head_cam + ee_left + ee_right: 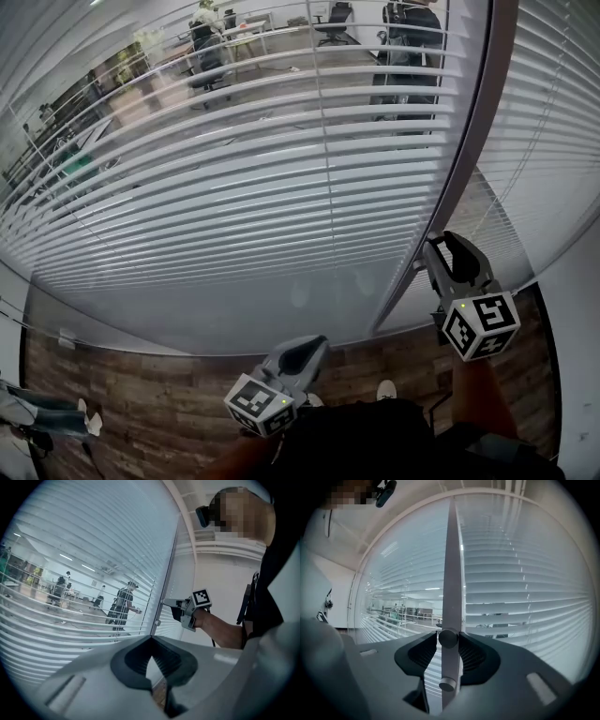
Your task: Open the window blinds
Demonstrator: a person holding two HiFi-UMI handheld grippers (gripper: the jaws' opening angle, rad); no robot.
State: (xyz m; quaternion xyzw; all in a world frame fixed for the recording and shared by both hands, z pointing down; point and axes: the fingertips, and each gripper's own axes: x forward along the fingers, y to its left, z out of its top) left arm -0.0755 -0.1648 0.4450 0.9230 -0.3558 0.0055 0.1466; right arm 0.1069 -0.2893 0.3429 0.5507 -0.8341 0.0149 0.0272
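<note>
**Item inspected:** window blinds set in a glass wall, which an upright frame post point(452, 573) divided into two panes.

**Left pane:** the left-pane blinds point(234, 169) hung against the post's left edge. Their slats stood tilted near level, and the office point(225, 47) beyond was plainly seen through the gaps. Toward the pane's bottom edge the slats looked more crowded. Whether they were less tilted there could not be told.

**Right pane:** the right-pane blinds point(520, 597), at the post's right edge, showed broader slat faces and narrower gaps. They were judged less open.

**Control:** a round knob point(448, 637) stood out from the face of the post, with a second knob point(446, 684) just below it.

**Grippers:**
- The right gripper point(448, 640) was held level against the post. Its jaws stood wide yet were closed on the knob, with one pad touching each side.
- The left gripper point(151, 640) hung low, well apart from the post and above the wooden floor point(141, 394). Its jaw tips were together with nothing between them.

**Finding:** the task was judged in progress. The grip on the knob was made and the left pane was largely open. What likely remained was further turning to bring the slats fully level, and the right pane. Which knob served which pane could not be determined
</note>
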